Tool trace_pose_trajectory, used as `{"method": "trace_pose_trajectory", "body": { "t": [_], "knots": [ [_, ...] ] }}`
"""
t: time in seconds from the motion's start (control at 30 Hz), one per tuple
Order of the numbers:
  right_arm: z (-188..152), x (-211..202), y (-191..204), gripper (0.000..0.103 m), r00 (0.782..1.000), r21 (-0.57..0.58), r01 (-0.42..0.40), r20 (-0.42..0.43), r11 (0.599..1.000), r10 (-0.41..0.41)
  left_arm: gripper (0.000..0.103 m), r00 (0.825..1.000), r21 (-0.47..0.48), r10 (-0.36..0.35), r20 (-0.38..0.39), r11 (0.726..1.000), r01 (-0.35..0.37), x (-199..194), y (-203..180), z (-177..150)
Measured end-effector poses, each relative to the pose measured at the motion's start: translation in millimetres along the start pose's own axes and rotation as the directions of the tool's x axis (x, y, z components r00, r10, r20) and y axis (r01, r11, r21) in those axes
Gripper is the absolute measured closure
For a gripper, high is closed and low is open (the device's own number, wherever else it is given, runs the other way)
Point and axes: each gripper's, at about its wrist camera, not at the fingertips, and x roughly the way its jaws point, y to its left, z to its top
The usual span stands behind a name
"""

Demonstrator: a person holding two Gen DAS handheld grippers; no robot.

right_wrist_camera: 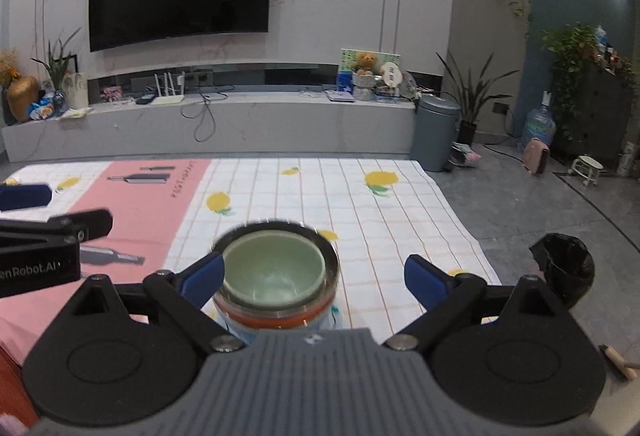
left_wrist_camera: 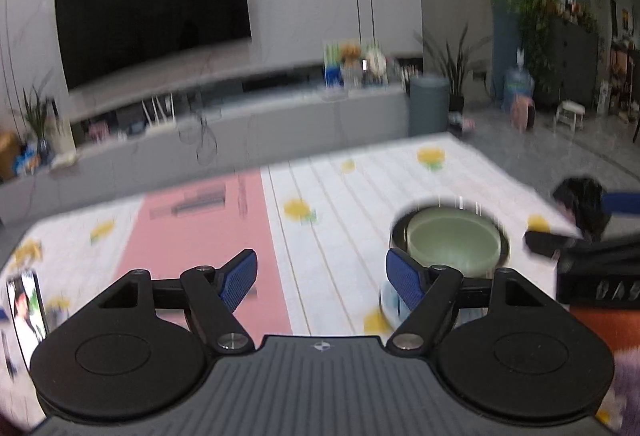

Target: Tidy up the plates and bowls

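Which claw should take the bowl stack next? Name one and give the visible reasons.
Probably the right claw: its open jaws stand around the stack of bowls, green bowl on top. The left claw is open too, but the stack lies off to its right, outside its blue pads.

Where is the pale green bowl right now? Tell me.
The pale green bowl sits on top of the nested bowl stack on the lemon-print tablecloth, low centre in the right wrist view, right of the pink panel.
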Motion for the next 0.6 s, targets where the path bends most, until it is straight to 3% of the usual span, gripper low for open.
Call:
{"method": "trace_pose_trajectory", "body": {
  "t": [0.27,0.6],
  "knots": [
    [-27,3,4,0.008,0.993,0.052,0.057,-0.110,0.997,-0.051,0.017,0.988,-0.133,-0.051,-0.149,0.991,0.031,17,3,-35],
    [-56,31,1,0.008,0.961,0.078,0.076,-0.271,0.994,-0.052,0.017,0.969,-0.082,-0.030,-0.245,0.997,0.010,33,-3,-54]
  ]
}}
